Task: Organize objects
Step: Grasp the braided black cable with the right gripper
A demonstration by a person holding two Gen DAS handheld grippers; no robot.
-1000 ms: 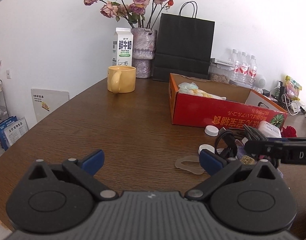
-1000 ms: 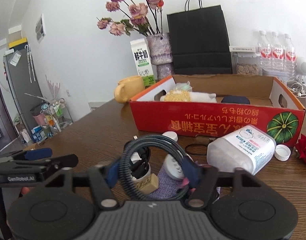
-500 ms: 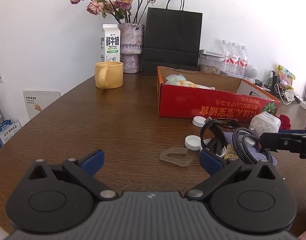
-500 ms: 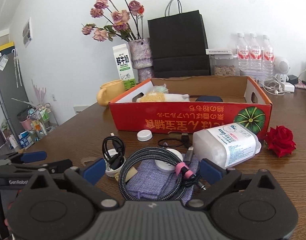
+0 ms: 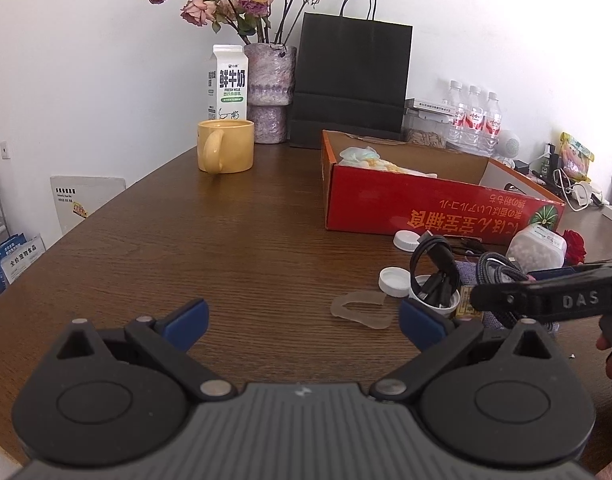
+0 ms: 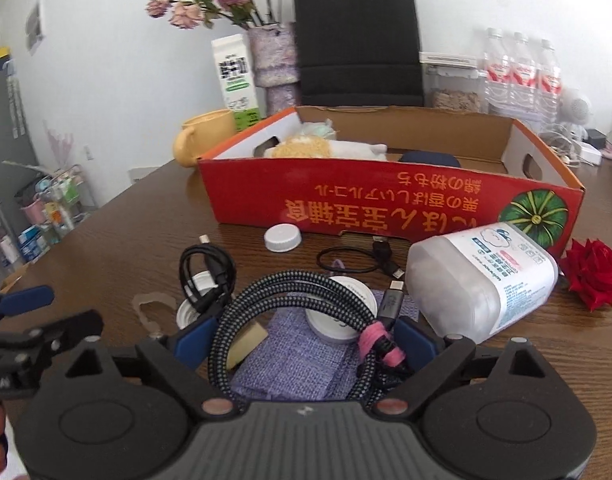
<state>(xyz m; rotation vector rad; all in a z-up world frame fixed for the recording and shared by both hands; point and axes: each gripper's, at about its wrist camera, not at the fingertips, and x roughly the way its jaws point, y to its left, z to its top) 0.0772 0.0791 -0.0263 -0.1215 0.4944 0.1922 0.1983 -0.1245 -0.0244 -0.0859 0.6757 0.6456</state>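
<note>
Right wrist view puts my right gripper (image 6: 304, 338) spread wide around the braided cable (image 6: 290, 320), one blue pad on each side of the coil and neither one squeezing it yet, as far as I can judge. That coil lies on a purple cloth pouch (image 6: 302, 360), half over a round white puck (image 6: 337, 312), so if I close low I could pinch cloth along with cable and drag both. A grip on only the outer loop might let the coil spring loose despite its pink tie (image 6: 379, 342). Just left sits a black cable (image 6: 208, 276) stuffed into a white lid, close enough for my left pad to snag. The toppled plastic bottle (image 6: 481, 276) lies near my right pad and could roll if nudged. Beyond stands the red box (image 6: 385, 208), likely the destination. My left gripper (image 5: 304, 322) hangs spread and empty over bare table (image 5: 186, 248).
</note>
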